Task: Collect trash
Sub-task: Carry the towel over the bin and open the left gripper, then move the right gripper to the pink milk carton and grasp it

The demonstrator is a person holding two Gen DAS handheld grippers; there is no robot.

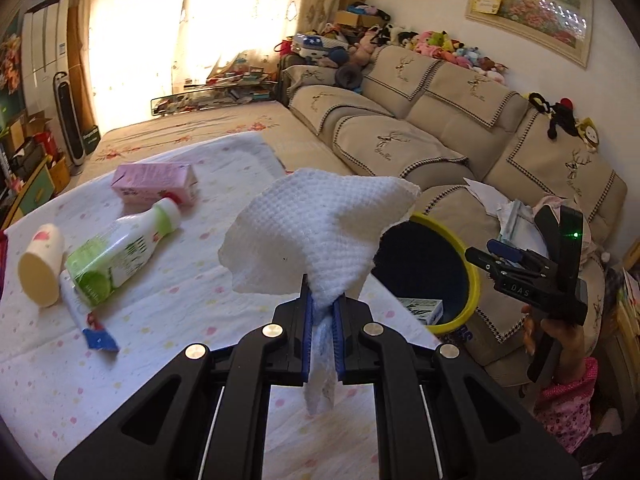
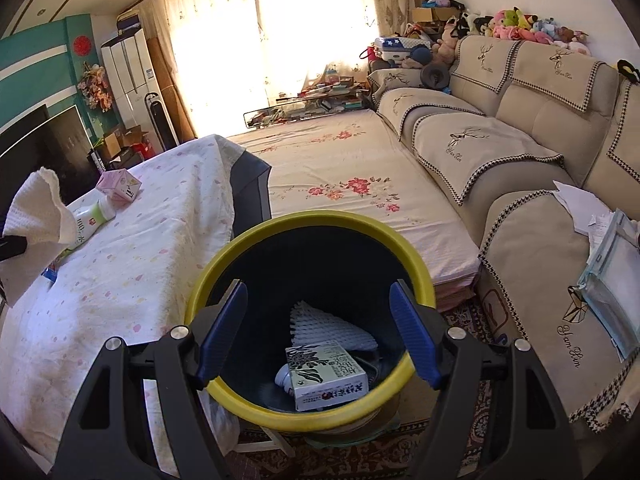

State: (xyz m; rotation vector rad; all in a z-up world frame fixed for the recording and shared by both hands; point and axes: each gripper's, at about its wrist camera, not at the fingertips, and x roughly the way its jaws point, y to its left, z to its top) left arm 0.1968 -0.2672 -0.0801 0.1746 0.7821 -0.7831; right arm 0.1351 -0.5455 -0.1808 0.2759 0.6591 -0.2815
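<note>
A waffle-textured white paper towel (image 1: pixel 320 232), a glossy plastic bottle (image 1: pixel 120 252) and a smooth yellow-rimmed plastic bin (image 2: pixel 312 220).

A beige sofa (image 2: pixel 532 128) is set along the right wall; sunlight is diffused through pale curtains (image 2: pixel 280 32).

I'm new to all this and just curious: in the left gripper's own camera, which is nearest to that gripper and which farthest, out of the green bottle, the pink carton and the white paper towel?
1. White paper towel: pinched in the left gripper itself.
2. Green bottle: lying on the table, to the left.
3. Pink carton: behind the bottle's cap, farther back on the left.
</note>
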